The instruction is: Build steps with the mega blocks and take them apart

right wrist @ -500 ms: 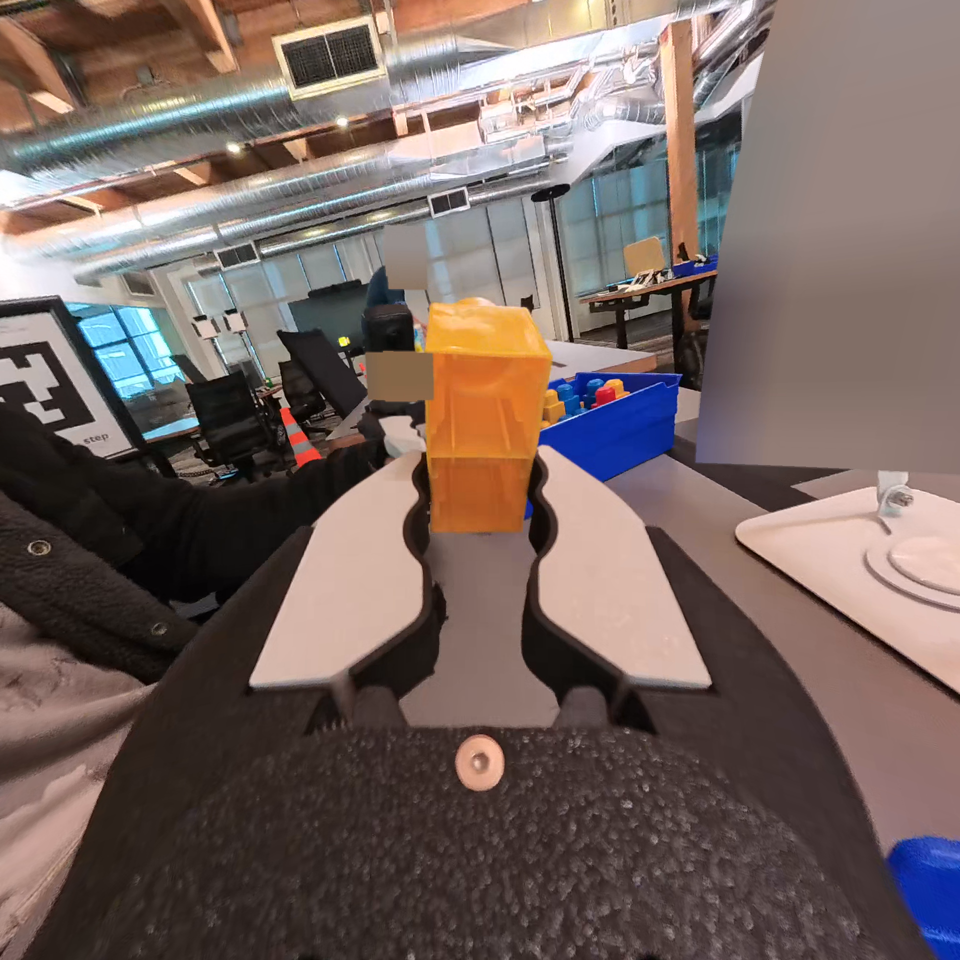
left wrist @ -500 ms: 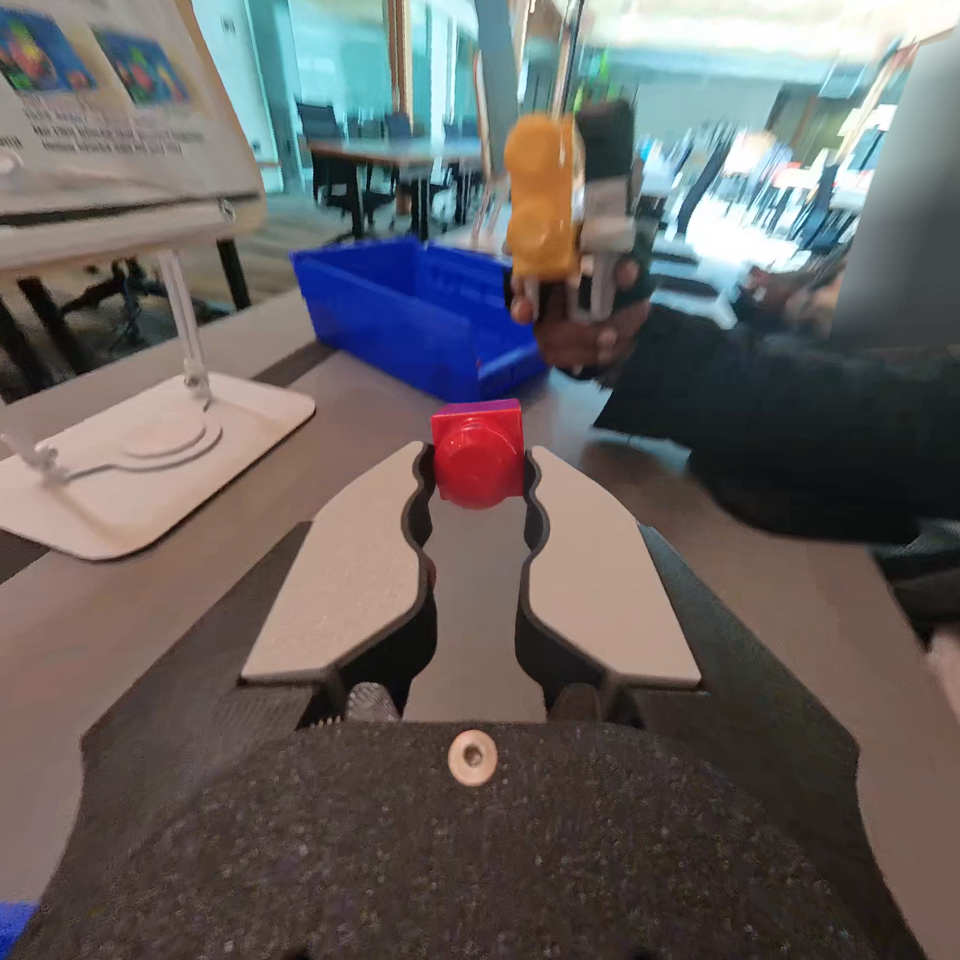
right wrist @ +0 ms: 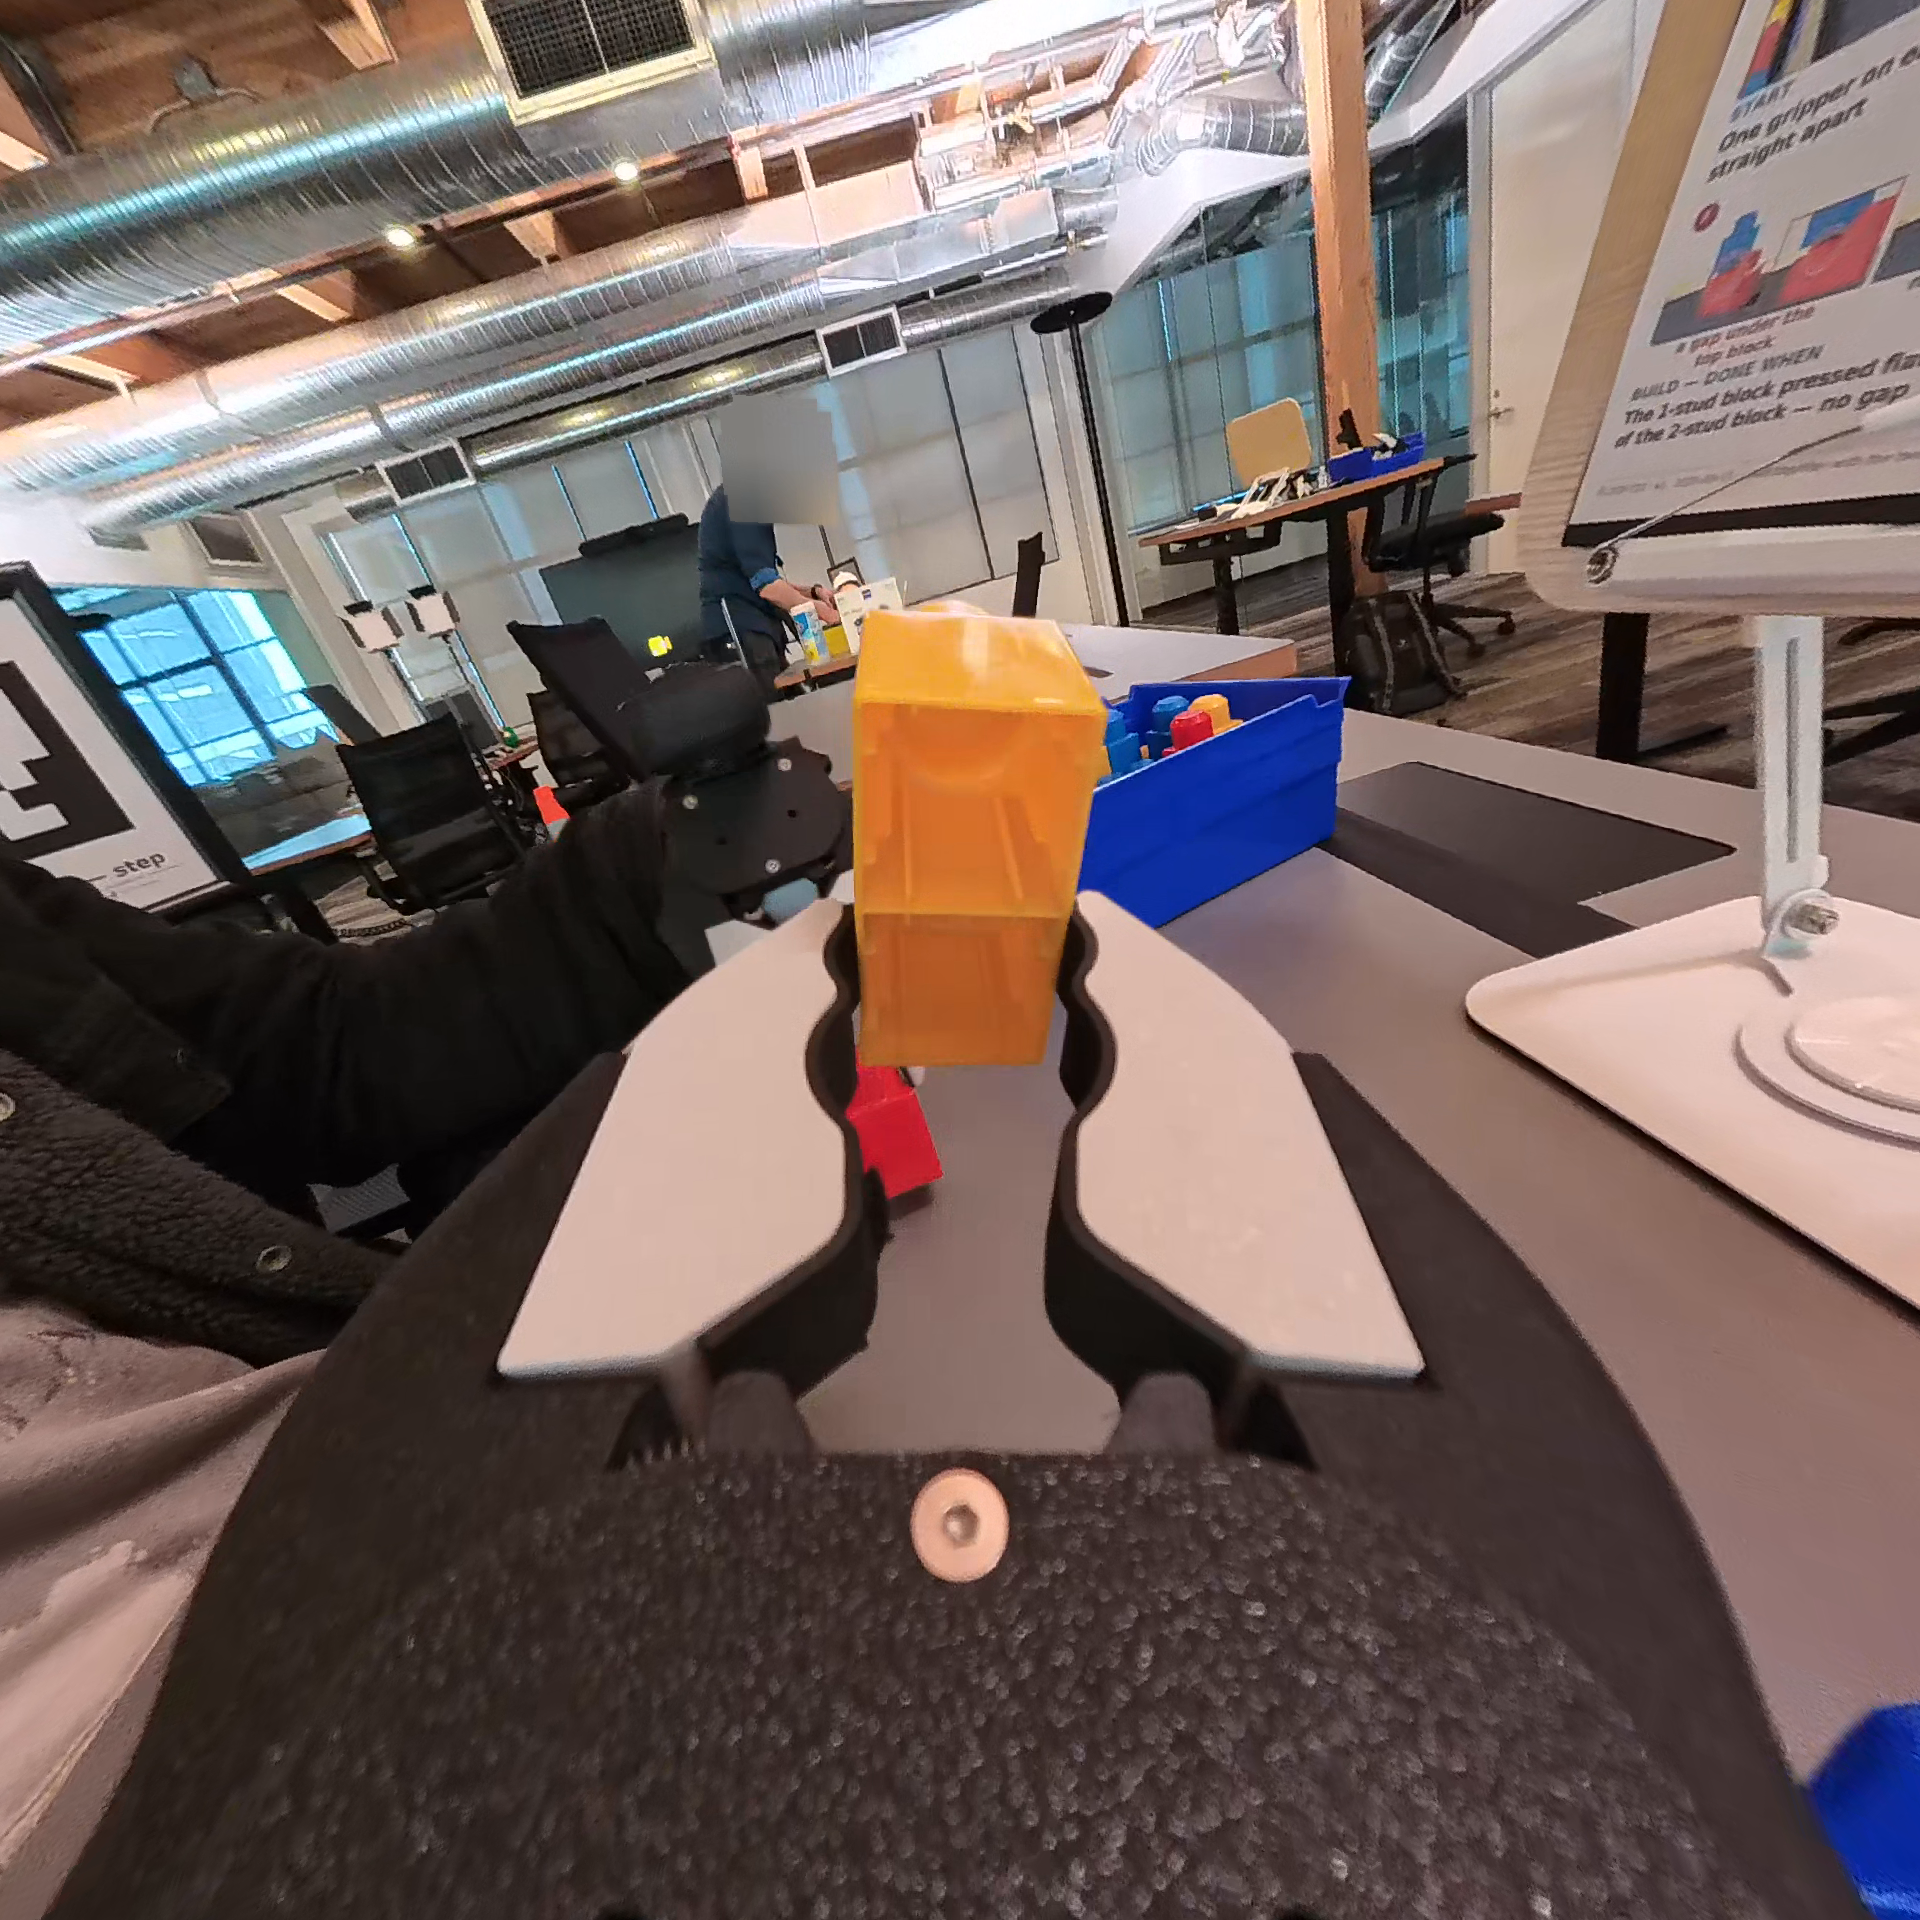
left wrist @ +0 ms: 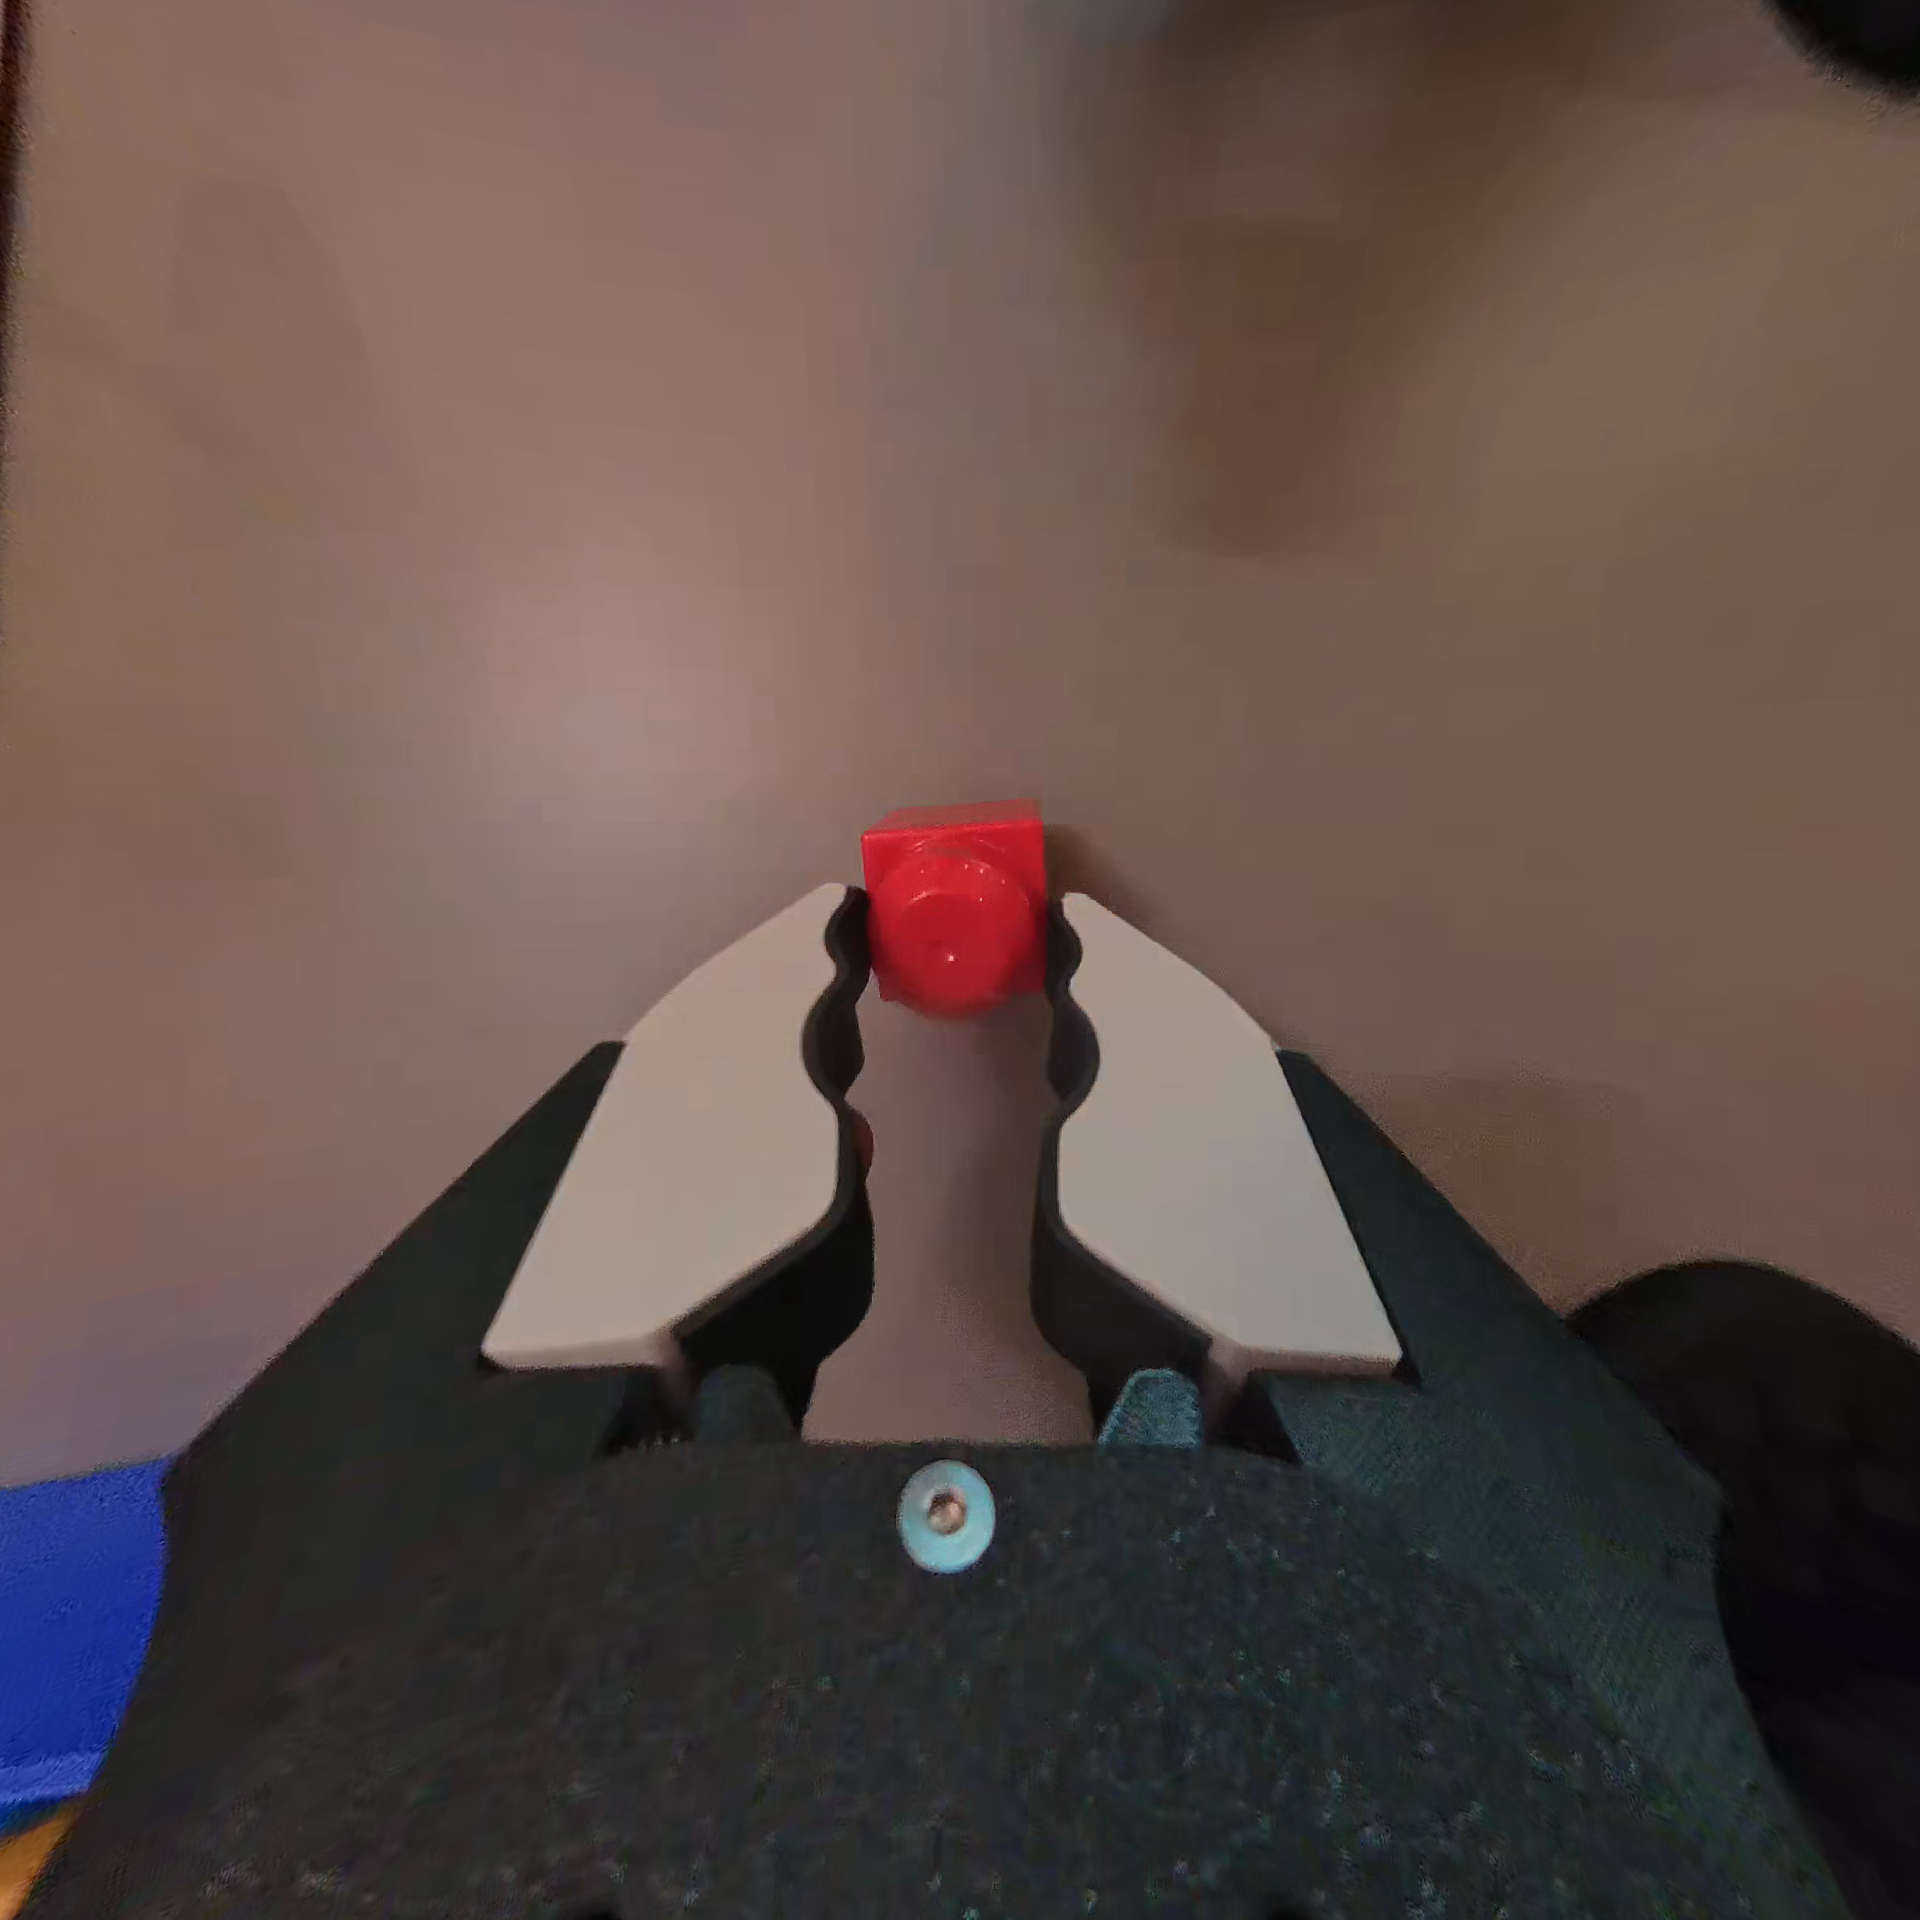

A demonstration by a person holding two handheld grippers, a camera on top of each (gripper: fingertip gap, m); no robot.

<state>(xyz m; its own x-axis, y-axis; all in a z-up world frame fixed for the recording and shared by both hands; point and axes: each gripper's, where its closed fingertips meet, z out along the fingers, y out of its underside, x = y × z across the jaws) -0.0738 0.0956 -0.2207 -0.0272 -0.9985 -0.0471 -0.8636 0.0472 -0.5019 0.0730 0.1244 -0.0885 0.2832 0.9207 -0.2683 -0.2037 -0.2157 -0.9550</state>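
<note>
My left gripper [left wrist: 954,935] points straight down at the grey table [left wrist: 623,520] and is shut on a red one-stud block [left wrist: 951,909], stud toward the camera. I cannot tell whether the block touches the table. My right gripper [right wrist: 956,987] is shut on the lower half of an orange two-stud block [right wrist: 966,831], held upright with its hollow underside toward the camera. In the right wrist view the red block [right wrist: 896,1138] shows just below the orange block, low over the table. The left gripper's black body [right wrist: 748,800] is behind it, its fingers mostly hidden.
A blue bin [right wrist: 1216,821] with several coloured blocks stands behind the orange block. A white stand base [right wrist: 1621,1039] holding an instruction sheet [right wrist: 1766,312] is at the right. A dark sleeve [right wrist: 312,1018] reaches in from the left. A blue edge [left wrist: 73,1621] shows bottom left. The gap from one gripper's tips to the other's is roughly 20 cm.
My left gripper has tipped down toward the table with the red block still in it. My right gripper has brought the orange block down and closer, right above the red block.
</note>
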